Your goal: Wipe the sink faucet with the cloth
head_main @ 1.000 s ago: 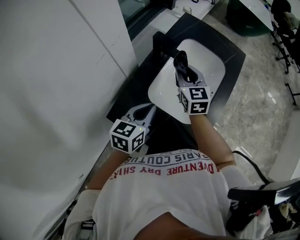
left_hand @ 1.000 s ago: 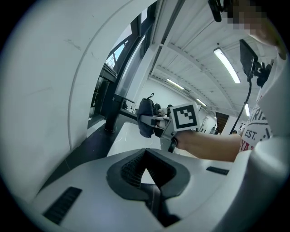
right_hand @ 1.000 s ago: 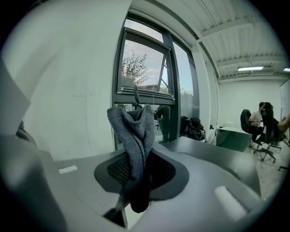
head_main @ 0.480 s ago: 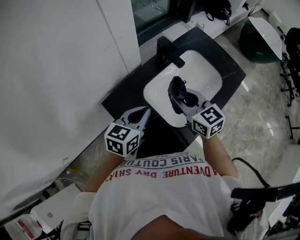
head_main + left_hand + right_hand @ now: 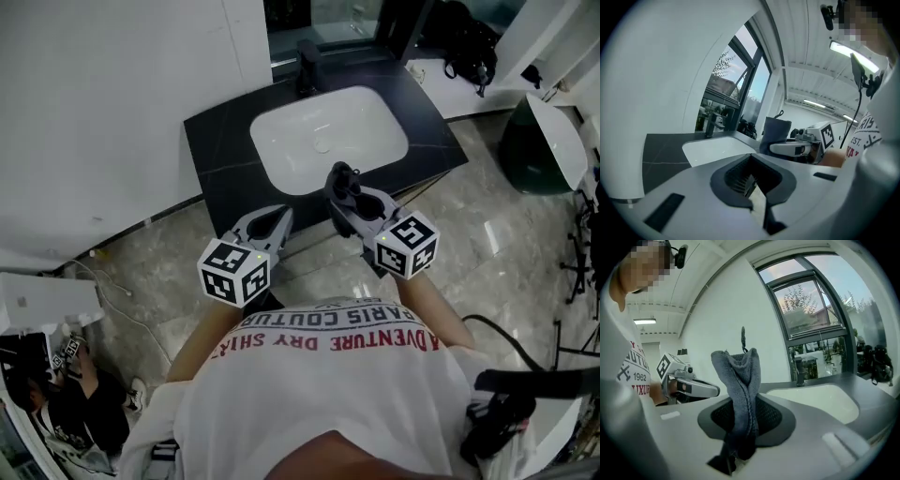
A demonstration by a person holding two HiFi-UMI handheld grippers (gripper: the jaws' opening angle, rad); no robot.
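Cloth [image 5: 738,391] is sticking up, pinched between the jaws of the right gripper [image 5: 343,194], short of the sink [image 5: 281,161] (left gripper [image 5: 272,221] is holding jaws together, empty).

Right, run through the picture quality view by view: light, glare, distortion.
Head view: even light, sharp, soft glare streaks on the polished stone floor. Left gripper view: strong fisheye bending, black corners, bright ceiling strip lamp. Right gripper view: same bending, bright window, grey terry cloth close up yet sharp.
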